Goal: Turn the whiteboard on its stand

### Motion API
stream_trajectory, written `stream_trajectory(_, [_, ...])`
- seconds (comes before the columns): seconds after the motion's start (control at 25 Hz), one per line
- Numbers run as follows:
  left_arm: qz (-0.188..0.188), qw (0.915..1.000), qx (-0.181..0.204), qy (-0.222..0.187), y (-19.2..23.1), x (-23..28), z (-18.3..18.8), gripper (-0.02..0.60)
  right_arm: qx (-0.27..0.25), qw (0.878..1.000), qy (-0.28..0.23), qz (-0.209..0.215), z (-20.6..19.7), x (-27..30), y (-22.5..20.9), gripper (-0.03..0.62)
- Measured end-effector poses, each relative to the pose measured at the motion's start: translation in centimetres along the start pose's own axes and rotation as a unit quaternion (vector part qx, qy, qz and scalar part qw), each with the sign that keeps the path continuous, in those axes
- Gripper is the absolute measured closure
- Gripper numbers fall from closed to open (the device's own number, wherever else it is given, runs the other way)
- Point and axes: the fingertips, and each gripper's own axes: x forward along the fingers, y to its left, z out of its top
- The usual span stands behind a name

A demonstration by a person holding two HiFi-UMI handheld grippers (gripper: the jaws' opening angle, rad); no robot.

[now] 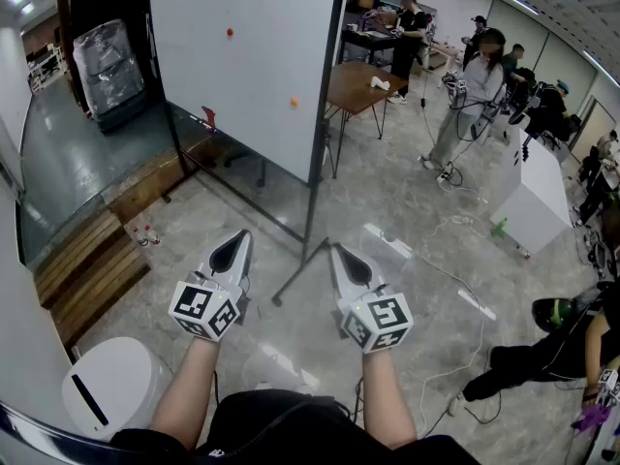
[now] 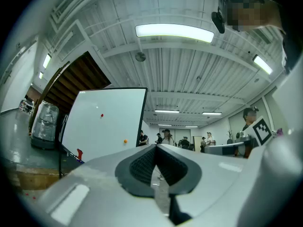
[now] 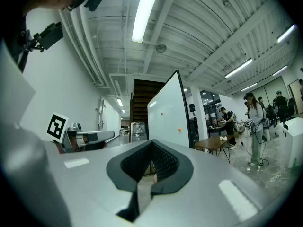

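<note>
The whiteboard (image 1: pixel 242 56) is a tall white panel in a black frame, standing upright on a thin black stand (image 1: pixel 308 223) ahead of me. A red magnet (image 1: pixel 230 33) and an orange magnet (image 1: pixel 294 102) sit on its face. My left gripper (image 1: pixel 236 244) and right gripper (image 1: pixel 343 257) hover side by side over the floor, short of the stand and touching nothing. Both are shut and empty. The left gripper view has the whiteboard (image 2: pixel 104 122) beyond the closed left gripper (image 2: pixel 155 148). In the right gripper view the whiteboard (image 3: pixel 168 112) rises behind the closed right gripper (image 3: pixel 151 143).
A wooden table (image 1: pixel 358 85) stands right of the board. Several people stand at the far right, and one sits on the floor (image 1: pixel 542 356). Cables (image 1: pixel 455 260) trail across the floor. Wooden steps (image 1: pixel 92 269) and a white round unit (image 1: pixel 107 386) lie to my left.
</note>
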Motion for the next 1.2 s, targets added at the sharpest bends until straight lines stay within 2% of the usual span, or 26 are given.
stream_trajectory(0.4, [0.005,1.0000,0.000,0.004,-1.1,0.7,-0.4,0.580,0.004,1.000,0.001,0.002,-0.3,-1.1,-1.5,0.591])
stream_trajectory(1.2, [0.037,0.9992,-0.005,0.015,-3.6,1.9,-1.9,0.580,0.046,0.997,0.002,0.063,-0.9,-3.2,-4.5,0.591])
